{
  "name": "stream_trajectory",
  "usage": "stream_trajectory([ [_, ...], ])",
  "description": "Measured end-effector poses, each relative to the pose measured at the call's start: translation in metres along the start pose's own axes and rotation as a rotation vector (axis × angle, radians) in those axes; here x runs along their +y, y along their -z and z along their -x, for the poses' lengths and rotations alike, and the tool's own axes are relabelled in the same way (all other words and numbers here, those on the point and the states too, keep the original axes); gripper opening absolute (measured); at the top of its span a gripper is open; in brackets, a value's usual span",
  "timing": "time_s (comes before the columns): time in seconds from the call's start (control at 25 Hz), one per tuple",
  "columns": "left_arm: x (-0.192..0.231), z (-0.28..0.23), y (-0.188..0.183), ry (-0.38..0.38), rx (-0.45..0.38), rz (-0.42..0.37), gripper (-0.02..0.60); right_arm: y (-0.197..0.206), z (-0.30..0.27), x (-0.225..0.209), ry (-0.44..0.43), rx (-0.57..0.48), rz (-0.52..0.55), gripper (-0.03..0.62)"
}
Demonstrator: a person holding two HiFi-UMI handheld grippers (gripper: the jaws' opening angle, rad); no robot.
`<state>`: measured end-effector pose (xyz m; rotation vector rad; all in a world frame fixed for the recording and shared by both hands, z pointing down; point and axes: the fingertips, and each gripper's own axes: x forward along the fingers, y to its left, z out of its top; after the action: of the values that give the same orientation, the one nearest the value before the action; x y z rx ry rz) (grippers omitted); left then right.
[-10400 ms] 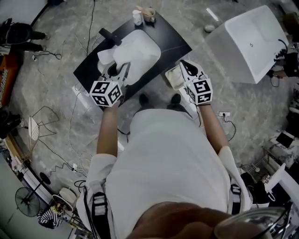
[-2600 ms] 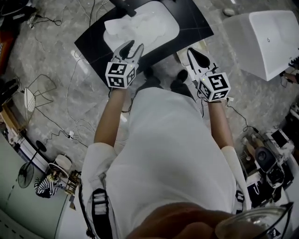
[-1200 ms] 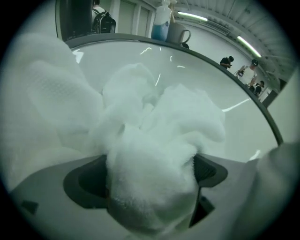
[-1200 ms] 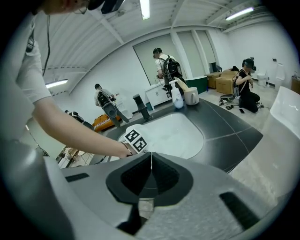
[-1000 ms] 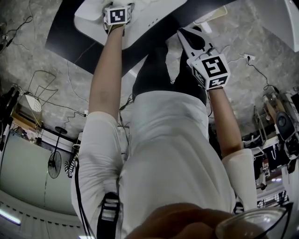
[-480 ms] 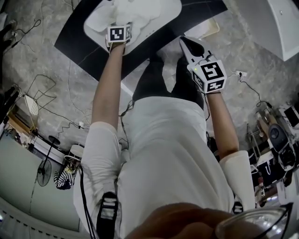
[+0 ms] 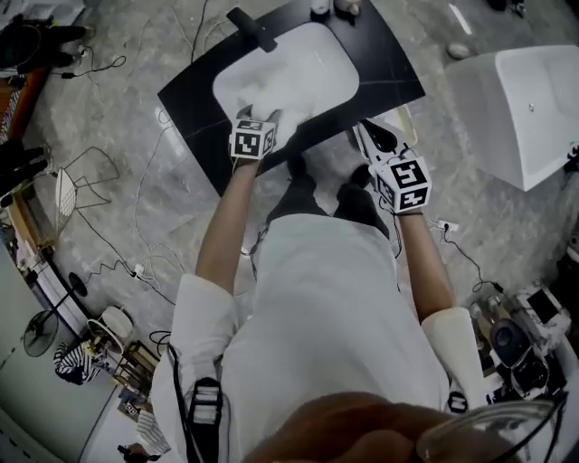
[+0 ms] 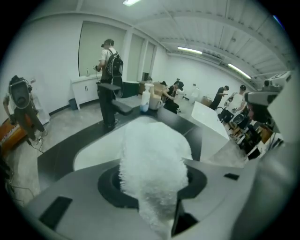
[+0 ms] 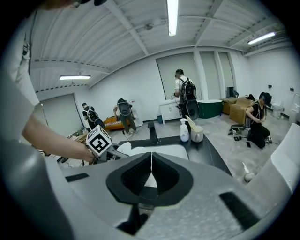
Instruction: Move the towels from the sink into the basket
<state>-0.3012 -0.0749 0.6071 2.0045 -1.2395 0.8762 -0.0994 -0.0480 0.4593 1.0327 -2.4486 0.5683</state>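
One towel [image 8: 152,164] is hanging in the left claw [image 7: 271,122], whose jaws have just been closing on it, now lifted above the sink [image 7: 330,54]. The right claw [image 9: 151,176] is sitting closed and empty, so the carry-over is looking ready.

Hidden: jaw tips of the left gripper [image 8: 154,187], buried under a fluffy white towel [image 8: 152,150]. Cut off: towel's lower end, at the bottom edge; containers [image 7: 318,7] behind the sink [image 7: 321,59], at the top edge. Hidden: sink's near rim, behind the marker cube [image 7: 253,140].
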Motion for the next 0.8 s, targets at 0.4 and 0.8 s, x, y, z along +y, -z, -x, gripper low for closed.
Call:
stream_trajectory([
  [0.4,-0.053,0.144,-0.061,-0.023,-0.314,0.075,0.158,-0.068,0.052,0.020,-0.052,-0.099,0.113,0.003],
  [0.8,-0.092,0.256,-0.103,-0.013,-0.551,0.112,0.152,-0.115,0.119,0.031,-0.052,-0.218,0.142,0.003],
])
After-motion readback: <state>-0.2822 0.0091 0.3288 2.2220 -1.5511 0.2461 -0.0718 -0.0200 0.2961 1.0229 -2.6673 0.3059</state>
